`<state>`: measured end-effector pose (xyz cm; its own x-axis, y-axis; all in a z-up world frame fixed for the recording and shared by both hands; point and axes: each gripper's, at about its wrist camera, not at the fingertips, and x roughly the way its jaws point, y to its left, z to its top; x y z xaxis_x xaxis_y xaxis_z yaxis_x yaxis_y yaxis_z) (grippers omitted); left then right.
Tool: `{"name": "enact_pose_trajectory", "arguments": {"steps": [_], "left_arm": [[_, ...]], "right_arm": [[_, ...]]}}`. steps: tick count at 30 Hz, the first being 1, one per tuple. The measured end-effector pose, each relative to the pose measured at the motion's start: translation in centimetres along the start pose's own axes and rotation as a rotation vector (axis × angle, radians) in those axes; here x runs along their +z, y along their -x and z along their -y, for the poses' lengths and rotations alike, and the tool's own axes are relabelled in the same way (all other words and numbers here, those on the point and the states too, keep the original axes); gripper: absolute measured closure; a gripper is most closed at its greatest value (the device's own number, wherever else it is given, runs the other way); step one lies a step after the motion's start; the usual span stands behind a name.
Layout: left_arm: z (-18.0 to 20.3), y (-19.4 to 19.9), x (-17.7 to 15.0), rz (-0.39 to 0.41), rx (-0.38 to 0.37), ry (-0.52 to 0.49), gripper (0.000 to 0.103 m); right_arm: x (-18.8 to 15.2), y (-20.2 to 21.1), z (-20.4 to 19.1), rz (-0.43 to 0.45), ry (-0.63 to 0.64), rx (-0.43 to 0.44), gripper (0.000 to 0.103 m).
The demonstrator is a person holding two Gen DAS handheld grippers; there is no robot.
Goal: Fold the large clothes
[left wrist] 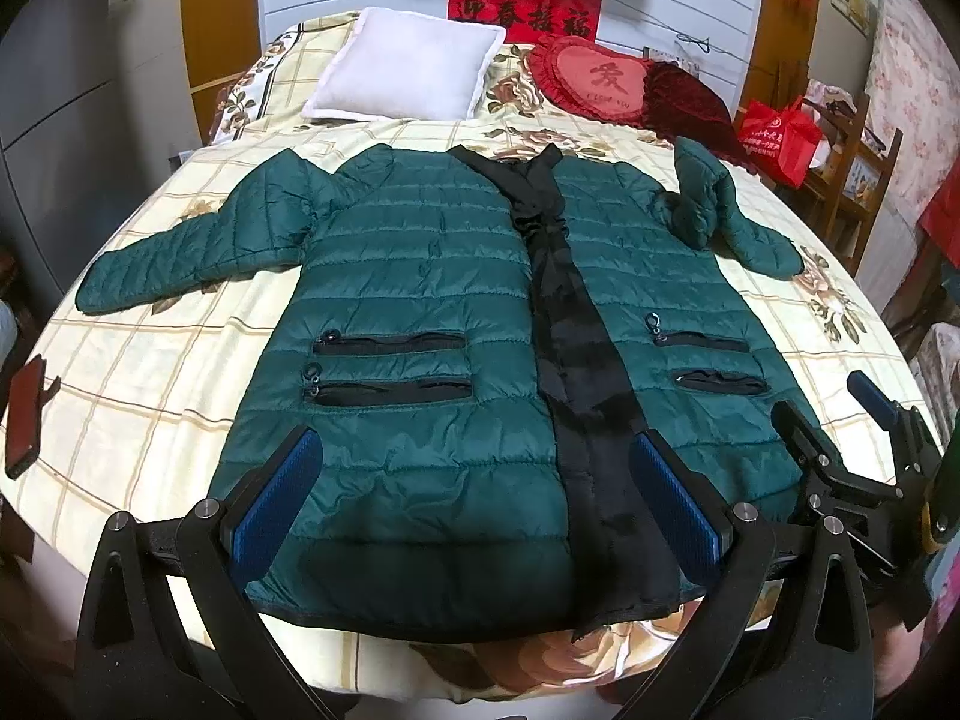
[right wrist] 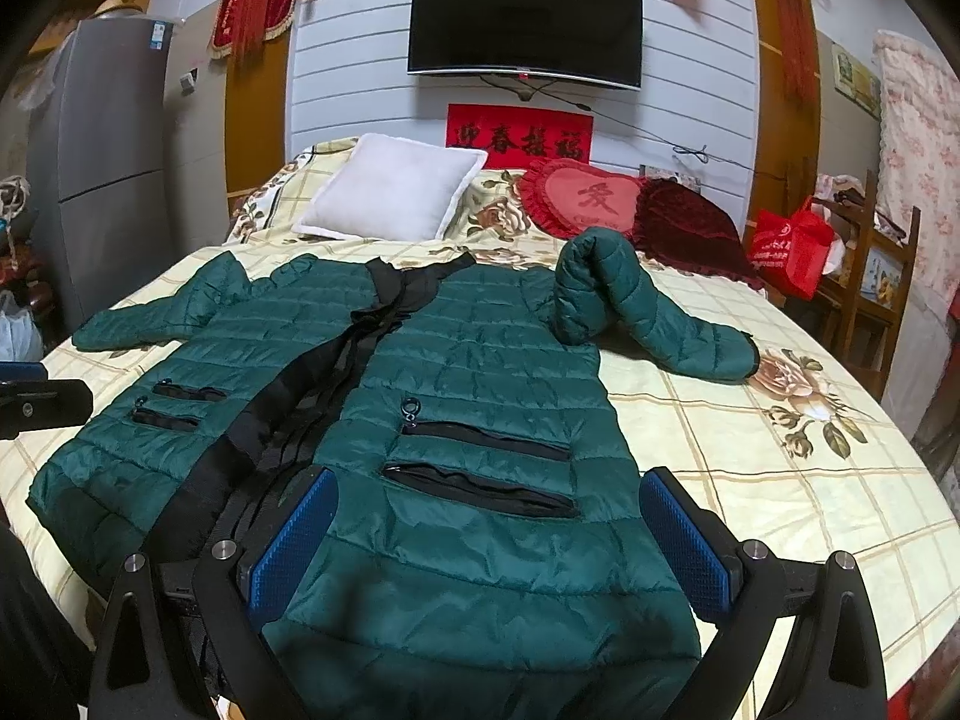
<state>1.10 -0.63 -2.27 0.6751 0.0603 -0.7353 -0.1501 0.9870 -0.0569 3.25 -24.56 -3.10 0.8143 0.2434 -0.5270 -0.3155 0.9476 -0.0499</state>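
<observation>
A dark green quilted jacket (left wrist: 420,276) with a black front strip and zip pockets lies face up, spread flat on the bed. Its left sleeve (left wrist: 180,252) stretches out sideways; the right sleeve (right wrist: 612,294) is bent double at the elbow. My left gripper (left wrist: 474,480) is open, hovering over the hem's left half with its blue pads (left wrist: 276,504) wide apart. My right gripper (right wrist: 489,534) is open too, above the hem's right half (right wrist: 480,600). In the left wrist view the right gripper (left wrist: 834,414) shows at the jacket's right edge. Neither holds any cloth.
The checked floral bedsheet (left wrist: 138,372) covers the whole bed. A white pillow (left wrist: 408,72), a red heart cushion (left wrist: 600,84) and a dark red cushion (left wrist: 690,102) lie at the head. A phone in a red case (left wrist: 24,414) sits at the bed's left edge. A red bag (right wrist: 792,246) rests on a wooden chair at the right.
</observation>
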Motion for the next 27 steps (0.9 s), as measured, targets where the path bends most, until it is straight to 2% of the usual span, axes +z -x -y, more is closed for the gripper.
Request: {"name": "enact_pose_trajectory", "arguments": {"steps": [27], "left_arm": [[-0.03,-0.12,-0.43,-0.003,0.002,0.002,0.0]], "right_arm": [[0.04,0.1,0.09,-0.004,0.0,-0.018,0.003]]}}
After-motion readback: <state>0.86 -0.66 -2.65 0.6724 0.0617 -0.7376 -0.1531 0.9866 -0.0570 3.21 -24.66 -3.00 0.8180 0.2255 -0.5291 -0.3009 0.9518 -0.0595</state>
